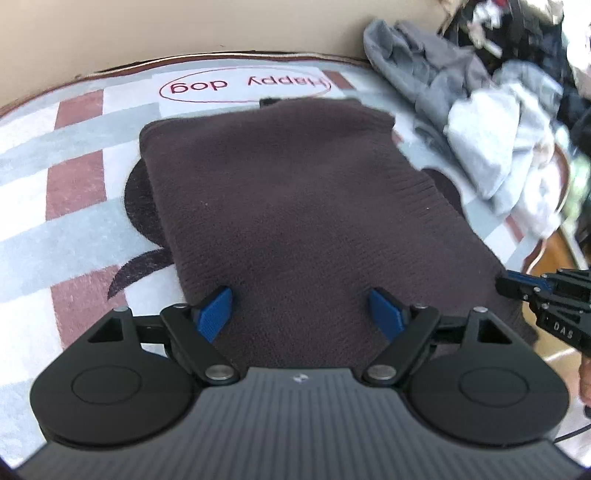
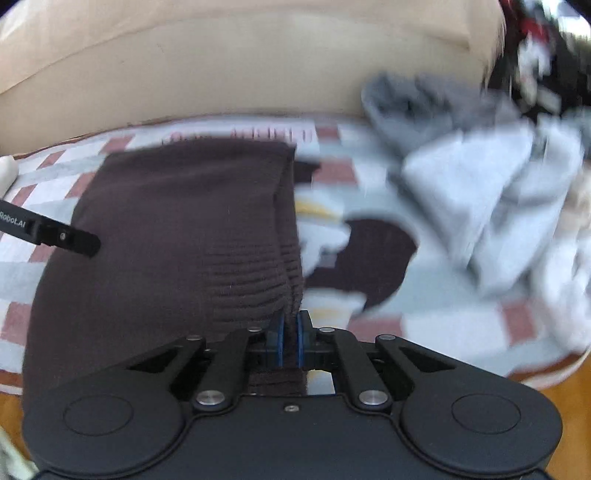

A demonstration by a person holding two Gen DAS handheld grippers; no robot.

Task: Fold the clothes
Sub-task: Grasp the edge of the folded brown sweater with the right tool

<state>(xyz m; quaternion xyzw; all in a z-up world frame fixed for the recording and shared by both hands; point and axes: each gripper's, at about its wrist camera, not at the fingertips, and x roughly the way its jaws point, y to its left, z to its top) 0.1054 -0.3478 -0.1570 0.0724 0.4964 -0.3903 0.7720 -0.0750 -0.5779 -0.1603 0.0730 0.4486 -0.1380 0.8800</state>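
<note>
On the rug [image 1: 74,155], right gripper [image 2: 290,334] pinches the sweater's [image 1: 295,192] near right hem; left gripper [image 1: 301,310] hovers wide, empty. Best carry the fold across evenly, edges aligned.

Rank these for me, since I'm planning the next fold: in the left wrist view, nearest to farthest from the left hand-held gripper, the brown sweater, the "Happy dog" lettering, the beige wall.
1. Brown sweater, directly beneath the left hand-held gripper.
2. "Happy dog" lettering, on the rug past the sweater's far edge.
3. Beige wall, behind the rug.
</note>
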